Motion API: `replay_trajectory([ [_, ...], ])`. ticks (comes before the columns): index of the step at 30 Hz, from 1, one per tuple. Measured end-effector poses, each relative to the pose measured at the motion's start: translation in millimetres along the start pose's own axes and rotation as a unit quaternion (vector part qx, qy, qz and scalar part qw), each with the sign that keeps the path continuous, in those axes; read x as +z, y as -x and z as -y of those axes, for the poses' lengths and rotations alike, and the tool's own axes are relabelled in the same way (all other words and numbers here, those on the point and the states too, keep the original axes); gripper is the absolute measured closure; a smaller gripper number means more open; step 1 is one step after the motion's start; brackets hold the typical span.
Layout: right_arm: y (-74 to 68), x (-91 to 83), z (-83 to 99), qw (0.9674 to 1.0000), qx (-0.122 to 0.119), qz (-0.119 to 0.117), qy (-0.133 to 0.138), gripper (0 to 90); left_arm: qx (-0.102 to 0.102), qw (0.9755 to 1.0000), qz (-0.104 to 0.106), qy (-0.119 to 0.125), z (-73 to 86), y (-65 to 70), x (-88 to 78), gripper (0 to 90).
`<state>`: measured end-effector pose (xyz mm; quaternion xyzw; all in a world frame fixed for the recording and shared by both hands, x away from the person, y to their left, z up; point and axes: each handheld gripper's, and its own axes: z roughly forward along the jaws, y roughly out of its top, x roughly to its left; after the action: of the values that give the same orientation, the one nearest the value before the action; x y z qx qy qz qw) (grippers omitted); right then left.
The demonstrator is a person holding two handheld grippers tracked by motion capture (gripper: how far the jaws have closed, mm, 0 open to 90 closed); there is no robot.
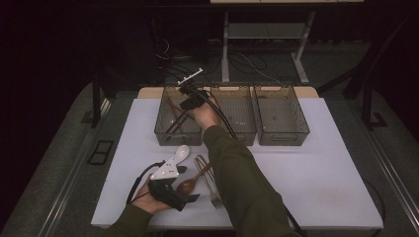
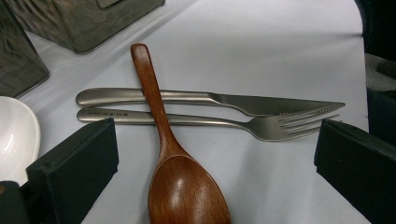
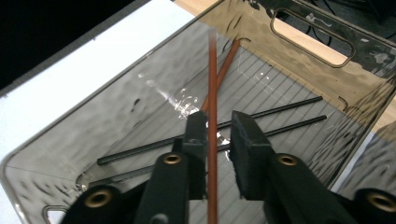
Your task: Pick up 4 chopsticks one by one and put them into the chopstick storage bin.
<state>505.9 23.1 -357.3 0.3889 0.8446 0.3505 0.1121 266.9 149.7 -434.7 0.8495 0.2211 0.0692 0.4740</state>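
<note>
A: The red-brown chopstick is hanging between the right gripper's jaws, over the left bin — pinched?

B: No, jaws slightly parted. It's light, stiff, slippery; grip mid-shaft. The left gripper is gaping, empty.

In the left gripper view the wooden spoon loses the lower part of its bowl to the bottom edge, and the white spoon is cut by the left edge with its near part behind a black jaw. In the right gripper view the upright brown chopstick is blurred near its top and runs off the bottom edge; whether the pads of the right hand-held gripper touch it cannot be told. In the high view the person's right forearm hides part of the fork.
</note>
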Motion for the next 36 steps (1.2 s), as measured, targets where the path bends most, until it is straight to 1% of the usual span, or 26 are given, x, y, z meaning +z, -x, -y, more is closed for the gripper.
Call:
replay_trajectory([
  [3,0.3,-3.4,-0.3,1.0,-0.001,-0.005,-0.002,68.7,0.001,1.0,0.0,0.001,0.0,0.5,0.0,0.0],
  [4,0.6,-4.4,-0.1,0.9999,0.0,-0.014,-0.005,66.7,0.0,1.0,0.0,0.001,-0.1,0.5,0.1,0.0],
  [5,0.9,-5.4,0.4,0.9999,-0.006,-0.014,-0.005,65.4,0.0,1.0,0.0,0.001,-0.2,0.5,0.2,0.0],
  [6,0.6,-6.8,0.5,0.9998,-0.004,-0.018,-0.006,63.8,0.001,1.0,0.0,0.0,-0.2,0.5,0.4,0.0],
  [8,1.2,-8.6,1.9,0.9994,-0.006,-0.034,-0.004,59.1,0.002,1.0,0.001,-0.001,-0.1,0.6,0.5,0.0],
  [9,0.8,-9.2,2.6,0.9993,-0.006,-0.036,-0.004,57.5,0.002,1.0,0.001,-0.001,-0.2,0.6,0.6,0.0],
  [11,0.6,-11.8,5.8,0.9991,-0.009,-0.041,0.003,55.7,0.001,1.0,0.0,0.0,-0.2,0.7,0.4,0.0],
  [14,1.8,-17.0,10.1,0.9991,-0.011,-0.04,0.012,50.6,0.002,1.0,0.0,0.0,-0.2,0.7,0.4,0.0],
  [16,2.9,-21.0,12.7,0.9989,-0.004,-0.042,0.018,47.0,0.002,1.0,0.0,0.0,-0.2,0.7,0.4,0.0],
  [17,3.8,-23.3,14.2,0.9987,-0.002,-0.048,0.019,45.2,0.002,1.0,0.0,0.0,-0.2,0.8,0.3,0.0],
  [19,5.1,-28.5,17.5,0.9983,-0.001,-0.053,0.021,43.0,0.002,1.0,-0.001,0.0,-0.1,0.7,0.2,0.0],
  [21,5.9,-36.4,22.2,0.9977,-0.005,-0.061,0.029,41.9,0.002,1.0,0.0,0.0,0.0,0.4,0.1,0.0],
  [23,6.8,-43.7,27.1,0.9975,-0.009,-0.061,0.035,40.3,0.001,1.0,-0.001,-0.001,0.0,0.4,0.2,0.0],
  [25,7.8,-50.7,33.0,0.9966,-0.012,-0.067,0.046,36.6,-0.001,1.0,-0.002,0.0,-0.1,1.1,0.3,0.0],
  [27,8.7,-57.8,39.3,0.9963,-0.016,-0.068,0.051,35.5,-0.003,1.0,-0.004,0.004,-0.2,1.3,0.2,0.0],
  [28,9.4,-61.3,42.6,0.9961,-0.019,-0.067,0.054,34.0,0.001,1.0,-0.004,0.0,-0.3,0.6,-0.4,0.0],
  [32,13.2,-73.8,56.2,0.9948,-0.013,-0.076,0.066,31.6,-0.004,1.0,-0.005,0.003,-0.2,0.3,-0.3,0.0],
  [35,16.0,-84.1,68.1,0.9942,-0.023,-0.076,0.072,29.4,-0.006,1.0,-0.007,0.004,-0.2,0.1,0.3,0.0],
  [36,16.6,-86.2,71.0,0.994,-0.024,-0.077,0.074,29.1,-0.003,1.0,-0.007,0.001,-0.2,0.1,0.3,0.0],
])
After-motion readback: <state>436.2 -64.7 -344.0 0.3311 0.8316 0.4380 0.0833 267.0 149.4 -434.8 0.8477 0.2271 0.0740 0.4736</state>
